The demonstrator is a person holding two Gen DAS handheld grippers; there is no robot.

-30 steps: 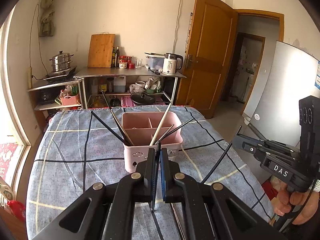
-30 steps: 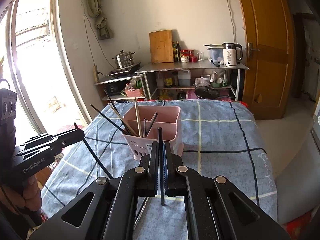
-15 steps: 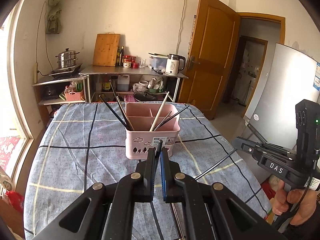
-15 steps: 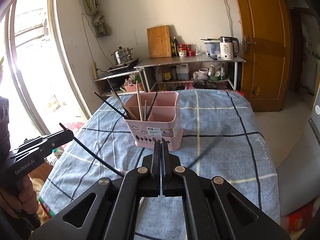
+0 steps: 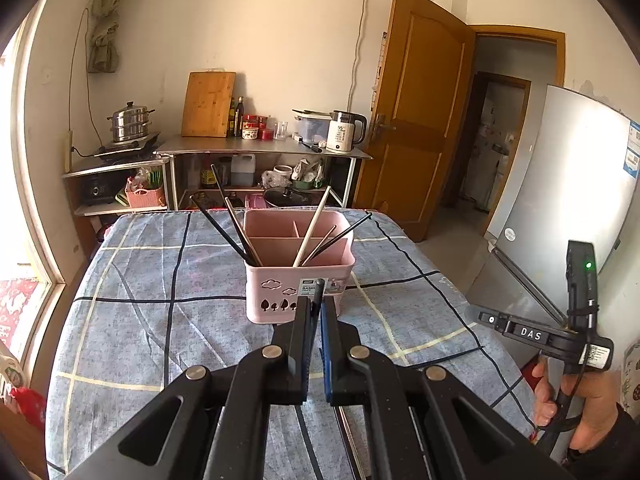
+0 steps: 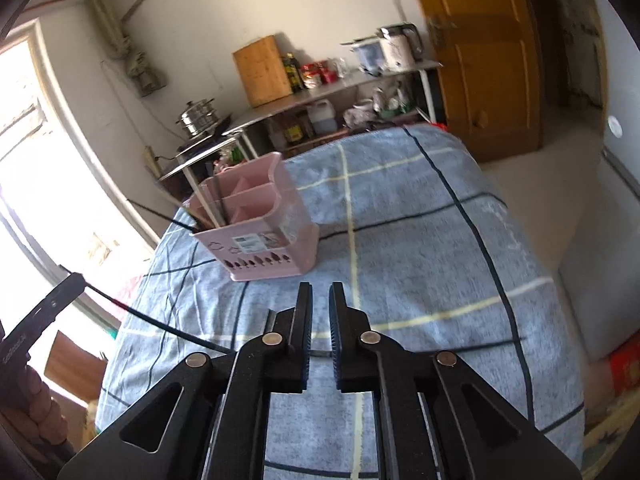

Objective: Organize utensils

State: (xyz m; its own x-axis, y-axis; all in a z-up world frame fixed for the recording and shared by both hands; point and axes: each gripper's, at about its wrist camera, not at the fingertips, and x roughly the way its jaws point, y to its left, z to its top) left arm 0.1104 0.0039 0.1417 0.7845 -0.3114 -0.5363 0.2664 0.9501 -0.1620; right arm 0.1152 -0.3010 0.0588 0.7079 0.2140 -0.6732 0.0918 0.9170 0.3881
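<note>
Here the step in hand looks like collecting loose chopsticks from the table and dropping them into the pink utensil caddy (image 5: 299, 276), which stands on the blue checked tablecloth (image 5: 132, 320) near the middle of the table, with several chopsticks already leaning out of its front compartments.

The left gripper (image 5: 317, 308) is clamped narrow on a black chopstick (image 5: 319, 288): the stick's tip pokes up just above the fingertips, right in front of the caddy's near wall, and in the right wrist view the same stick (image 6: 132, 312) runs long and slanted from that gripper over the cloth. The caddy sits just beyond the fingertips, close but apart from them. To my eye the next move for this hand is to lift the stick clear of the rim, tip it upright and lower it into a compartment before letting go.

The right gripper (image 6: 320, 300) has just been opening; its jaws stand narrowly apart with nothing pressed between the pads. A thin dark stick (image 6: 472, 346) lies across the cloth beneath and to the right of the fingers, blurred. The caddy (image 6: 260, 236) lies ahead and to the left, well apart. This hand probably needs to settle lower over that stick and close on it.
</note>
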